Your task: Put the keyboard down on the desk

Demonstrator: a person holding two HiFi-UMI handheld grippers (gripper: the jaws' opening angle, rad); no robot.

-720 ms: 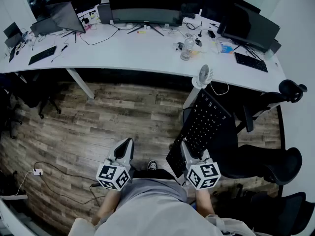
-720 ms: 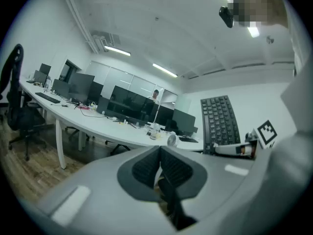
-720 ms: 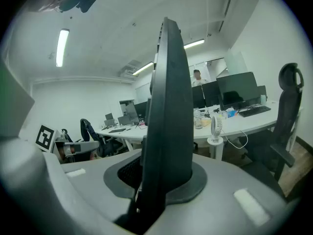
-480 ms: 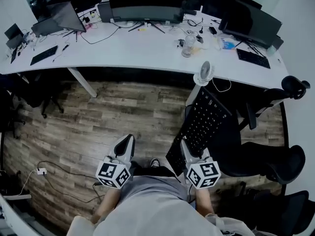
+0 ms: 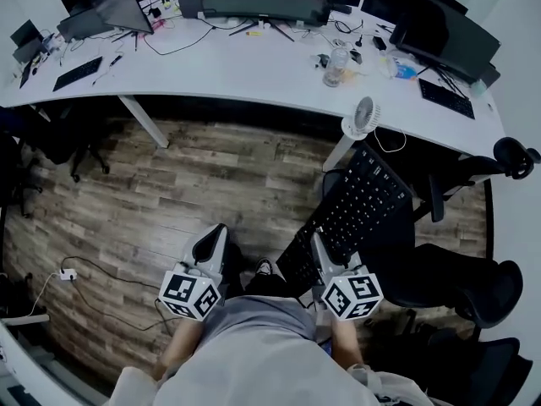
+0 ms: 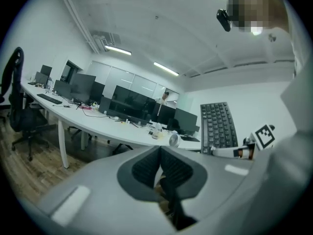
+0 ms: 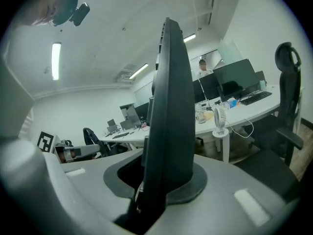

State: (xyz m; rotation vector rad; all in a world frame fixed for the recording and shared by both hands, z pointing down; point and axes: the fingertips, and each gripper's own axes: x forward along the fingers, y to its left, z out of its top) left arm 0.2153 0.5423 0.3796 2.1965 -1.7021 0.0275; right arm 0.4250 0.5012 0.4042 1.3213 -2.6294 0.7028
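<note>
A black keyboard (image 5: 351, 214) hangs above the wood floor, short of the long white desk (image 5: 237, 74). My right gripper (image 5: 319, 256) is shut on its near end. In the right gripper view the keyboard (image 7: 166, 106) stands edge-on between the two pads, rising up through the middle of the picture. My left gripper (image 5: 211, 248) is at the left, over the floor, its pads (image 6: 149, 168) pressed together with nothing between them. The keyboard (image 6: 217, 126) also shows at the right in the left gripper view.
The desk carries several monitors (image 5: 262, 2), a laptop (image 5: 114, 11), other keyboards (image 5: 76, 73), a clear bottle (image 5: 336, 66) and cables. A small white fan (image 5: 362, 117) stands by the desk's front edge. Black office chairs (image 5: 461, 269) crowd the right side. A cable with a plug (image 5: 68, 273) lies on the floor at left.
The view has shifted forward toward the desk, which sits higher in the picture now. Both grippers and the keyboard keep the same places relative to me.
</note>
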